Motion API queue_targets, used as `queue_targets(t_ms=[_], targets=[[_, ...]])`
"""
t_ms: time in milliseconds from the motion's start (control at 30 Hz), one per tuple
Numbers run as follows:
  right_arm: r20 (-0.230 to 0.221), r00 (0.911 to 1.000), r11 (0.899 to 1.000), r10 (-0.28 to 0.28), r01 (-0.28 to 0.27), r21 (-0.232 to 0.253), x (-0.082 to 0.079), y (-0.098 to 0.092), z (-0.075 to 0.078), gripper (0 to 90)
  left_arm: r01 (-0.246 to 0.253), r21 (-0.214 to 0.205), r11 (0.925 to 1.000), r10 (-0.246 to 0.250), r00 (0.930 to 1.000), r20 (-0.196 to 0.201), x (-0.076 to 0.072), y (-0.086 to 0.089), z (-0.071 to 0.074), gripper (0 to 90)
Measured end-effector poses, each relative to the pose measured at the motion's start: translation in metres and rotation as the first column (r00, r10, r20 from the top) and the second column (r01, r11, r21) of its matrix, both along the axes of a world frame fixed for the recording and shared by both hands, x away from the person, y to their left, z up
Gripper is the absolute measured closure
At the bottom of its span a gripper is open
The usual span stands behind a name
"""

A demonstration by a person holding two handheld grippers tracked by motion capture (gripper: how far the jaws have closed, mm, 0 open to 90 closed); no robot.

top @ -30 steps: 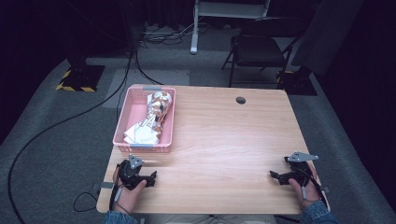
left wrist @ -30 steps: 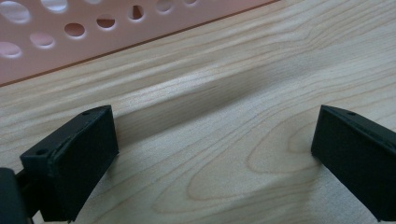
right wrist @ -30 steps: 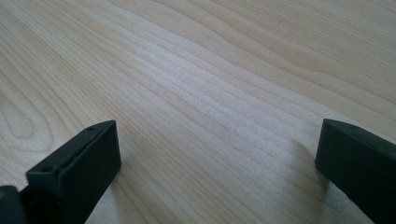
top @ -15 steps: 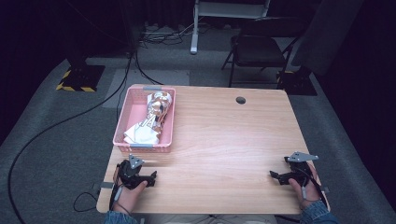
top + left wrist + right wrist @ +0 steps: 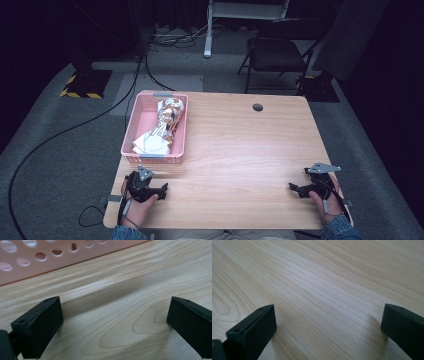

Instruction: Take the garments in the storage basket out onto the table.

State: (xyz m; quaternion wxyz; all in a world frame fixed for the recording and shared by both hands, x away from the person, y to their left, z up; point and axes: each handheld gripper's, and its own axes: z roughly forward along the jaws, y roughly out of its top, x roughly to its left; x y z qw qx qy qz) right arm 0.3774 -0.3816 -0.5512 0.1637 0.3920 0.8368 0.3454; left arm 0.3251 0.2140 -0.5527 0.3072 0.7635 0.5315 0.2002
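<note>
High view: wooden table [image 5: 240, 165] with a pink basket [image 5: 131, 135] at its left side, toward the far half. Basket holds a shiny gold-silver foil-looking object [image 5: 169, 116] in the far part and crumpled white paper or bags [image 5: 150, 144] in the near part; exact items unclear. Small dark round hole [image 5: 258, 107] in the tabletop near the far edge.

Left gripper [image 5: 161, 190] low at the near-left corner, held in the left hand [image 5: 136, 207], just in front of the basket's near wall, pointing right. Grey plate [image 5: 145, 173] on top. Right gripper [image 5: 295, 189] at the near-right corner in the right hand [image 5: 327, 205], pointing left, its grey plate [image 5: 323, 168] on top. Grippers well apart, bare wood between them.

Left gripper view: jaws spread wide, nothing between them, wood grain below, left gripper [image 5: 113, 325] close over the table. Basket [image 5: 45, 260] wall with oval holes across the top of the view, near but not touching.

Right gripper view: right gripper [image 5: 328, 327] jaws spread wide, nothing gripped, bare table [image 5: 324, 277] ahead.

Beyond the table: grey carpet, a folding chair [image 5: 280, 55], cables on the floor, a black-yellow striped base [image 5: 85, 82].
</note>
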Motion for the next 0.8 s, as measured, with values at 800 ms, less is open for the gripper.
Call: queue_targets(t_ms=[800], targets=[[0.0,1.0,1.0,-0.002,0.002,0.0,0.0,0.0,0.0,0.0,-0.027,-0.06,0.9978,0.034,0.9921,0.121,-0.002,0.003,0.03,3.0]])
